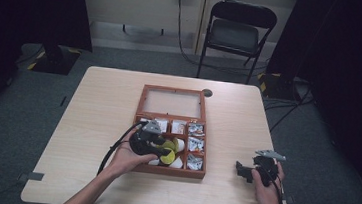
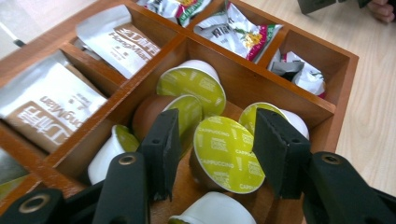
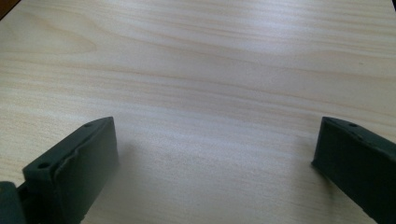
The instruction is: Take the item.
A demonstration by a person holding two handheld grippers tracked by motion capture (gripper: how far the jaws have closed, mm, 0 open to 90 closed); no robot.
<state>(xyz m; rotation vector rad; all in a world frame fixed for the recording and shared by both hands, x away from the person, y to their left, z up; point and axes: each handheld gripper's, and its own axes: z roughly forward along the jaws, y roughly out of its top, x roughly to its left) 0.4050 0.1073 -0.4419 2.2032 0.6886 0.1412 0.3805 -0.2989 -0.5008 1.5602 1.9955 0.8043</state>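
Pale wood-grain table (image 1: 104, 99) on grey carpet, a black folding chair (image 1: 235, 34) behind it against a light wall, dark curtains at both sides. On the table, one wooden compartment box (image 1: 143, 94), glass lid laid open. Six coffee capsules in its large compartment, five lime-lidded; silver sachets (image 2: 119, 39) and crumpled packets (image 2: 238, 30) in the smaller ones. Left gripper (image 2: 212, 144) down among the capsules, jaws spread either side of a "Cappuccino" capsule (image 2: 226, 156), contact impossible to judge. Right gripper (image 3: 215, 161) over bare tabletop near the right edge, jaws wide apart, holding nothing.
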